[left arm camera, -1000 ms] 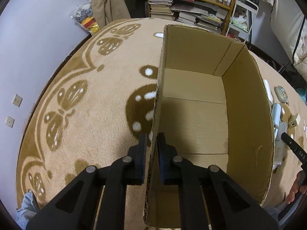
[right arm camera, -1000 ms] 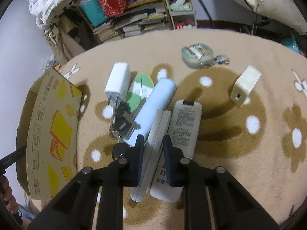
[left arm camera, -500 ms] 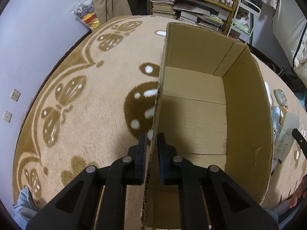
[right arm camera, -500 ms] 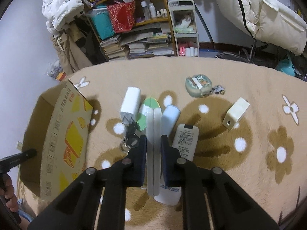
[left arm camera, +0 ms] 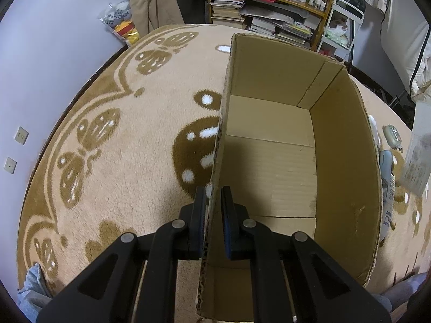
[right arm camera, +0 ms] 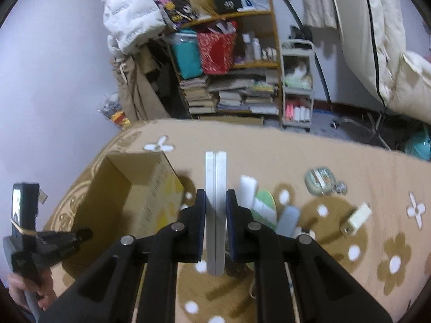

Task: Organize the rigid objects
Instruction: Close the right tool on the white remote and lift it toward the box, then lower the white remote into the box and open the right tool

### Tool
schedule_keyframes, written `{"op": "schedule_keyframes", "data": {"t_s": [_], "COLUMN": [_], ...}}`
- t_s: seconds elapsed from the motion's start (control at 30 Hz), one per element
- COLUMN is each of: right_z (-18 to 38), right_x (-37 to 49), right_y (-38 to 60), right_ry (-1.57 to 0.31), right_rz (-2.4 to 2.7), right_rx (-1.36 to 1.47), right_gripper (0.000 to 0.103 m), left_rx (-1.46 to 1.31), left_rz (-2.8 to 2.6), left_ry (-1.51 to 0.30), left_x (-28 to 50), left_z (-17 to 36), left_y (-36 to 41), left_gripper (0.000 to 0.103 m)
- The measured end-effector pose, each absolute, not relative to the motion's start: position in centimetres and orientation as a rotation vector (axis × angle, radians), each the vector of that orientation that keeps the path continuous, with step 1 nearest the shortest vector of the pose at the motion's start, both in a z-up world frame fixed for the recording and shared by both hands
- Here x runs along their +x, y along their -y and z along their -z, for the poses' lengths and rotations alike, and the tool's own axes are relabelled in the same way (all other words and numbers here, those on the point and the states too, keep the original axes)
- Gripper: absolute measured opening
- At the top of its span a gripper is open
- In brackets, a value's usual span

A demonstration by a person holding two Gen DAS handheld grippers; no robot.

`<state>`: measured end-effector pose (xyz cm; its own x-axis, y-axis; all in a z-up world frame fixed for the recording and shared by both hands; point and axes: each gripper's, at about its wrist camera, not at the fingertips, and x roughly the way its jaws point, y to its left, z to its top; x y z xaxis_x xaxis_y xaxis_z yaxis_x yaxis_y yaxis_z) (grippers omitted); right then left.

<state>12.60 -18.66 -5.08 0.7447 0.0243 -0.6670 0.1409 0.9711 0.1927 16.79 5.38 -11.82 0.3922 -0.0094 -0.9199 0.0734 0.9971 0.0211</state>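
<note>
Pinching the near wall of the cardboard box (left arm camera: 272, 161), the left claw (left arm camera: 212, 207) stands clamped on its edge; the box sits open on the patterned carpet (left arm camera: 121, 148). From the right wrist, the right claw (right arm camera: 215, 215) grips a slim white remote (right arm camera: 215, 188) edge-up above the carpet, right of the box, other items (right arm camera: 265, 207) lying beyond.

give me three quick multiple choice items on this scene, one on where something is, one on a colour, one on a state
1. Where is the left gripper?
A. on the cardboard box wall
B. on the rug
C. on a shelf

2. What colour is the remote control in the right gripper?
A. red
B. white
C. black

3. What is in the box?
A. books
B. a charger
C. nothing

Answers: 1 A, its pads clamp the box's near wall. 2 B, a white slab sits edge-on between the pads. 3 C, only bare cardboard floor shows.
</note>
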Motion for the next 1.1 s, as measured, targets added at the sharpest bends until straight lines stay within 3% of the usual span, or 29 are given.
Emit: {"op": "schedule_keyframes", "data": {"t_s": [0.43, 1.1], "right_z": [2.6, 7.6], "right_x": [15.5, 17.9], "right_y": [14.2, 10.6], "right_ry": [-0.665, -0.791], "right_rz": [-0.037, -0.143], "right_rx": [0.235, 0.278], "right_gripper": [0.016, 0.016], "left_rx": [0.048, 0.015], "left_rz": [0.050, 0.071], "left_ry": [-1.166, -1.164], "left_x": [16.6, 16.5], "left_z": [11.7, 11.7], "left_y": [-5.4, -5.8], "left_gripper": [0.010, 0.010]}}
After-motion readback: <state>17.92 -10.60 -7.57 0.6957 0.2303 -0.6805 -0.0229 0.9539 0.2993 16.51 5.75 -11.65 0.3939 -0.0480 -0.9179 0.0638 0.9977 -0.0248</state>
